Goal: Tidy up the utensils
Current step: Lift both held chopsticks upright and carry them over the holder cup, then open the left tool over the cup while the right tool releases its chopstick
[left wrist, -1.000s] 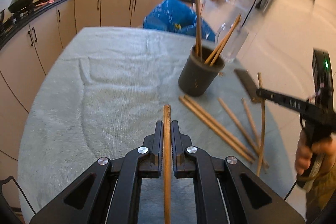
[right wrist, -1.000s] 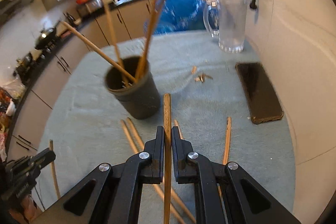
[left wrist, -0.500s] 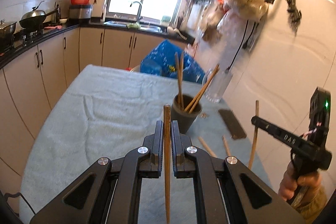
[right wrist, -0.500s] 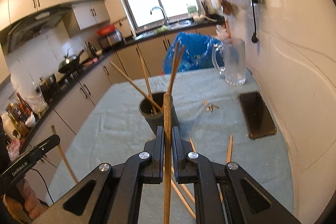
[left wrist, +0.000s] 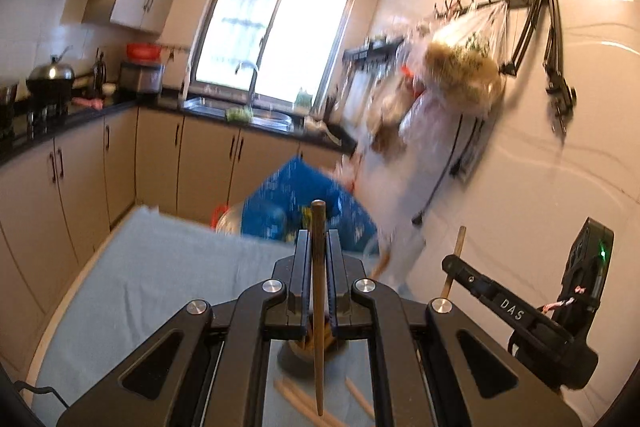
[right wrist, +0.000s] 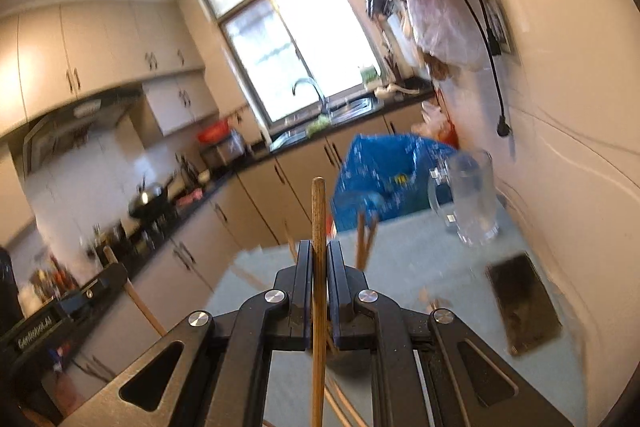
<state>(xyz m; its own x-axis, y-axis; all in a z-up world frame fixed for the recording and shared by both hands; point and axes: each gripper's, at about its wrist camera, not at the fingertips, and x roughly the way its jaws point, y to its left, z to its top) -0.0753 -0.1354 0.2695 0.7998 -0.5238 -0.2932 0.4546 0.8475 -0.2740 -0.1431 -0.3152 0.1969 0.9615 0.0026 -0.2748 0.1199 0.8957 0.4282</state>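
In the left wrist view my left gripper [left wrist: 319, 239] is shut on a wooden chopstick [left wrist: 318, 307] that runs lengthwise between the jaws. It is held high above the dark cup [left wrist: 298, 355], which shows only through the gap below. My right gripper [left wrist: 450, 265] is alongside on the right with its own chopstick [left wrist: 456, 251]. In the right wrist view my right gripper [right wrist: 319, 247] is shut on a chopstick [right wrist: 318, 219]. The cup's chopsticks [right wrist: 365, 241] stick up just beyond it. My left gripper [right wrist: 114, 277] is at lower left with its stick [right wrist: 140, 303].
Loose chopsticks [left wrist: 294, 397] lie on the pale blue table cloth [left wrist: 140, 267] by the cup. A glass mug [right wrist: 472, 199] and a dark phone [right wrist: 524, 307] sit near the right wall. A blue bag [right wrist: 384, 179] is behind the table; bags hang on the wall.
Both grippers have risen and tipped upward, each still shut on its chopstick. The table, cup and loose chopsticks have dropped to the bottom of both views.
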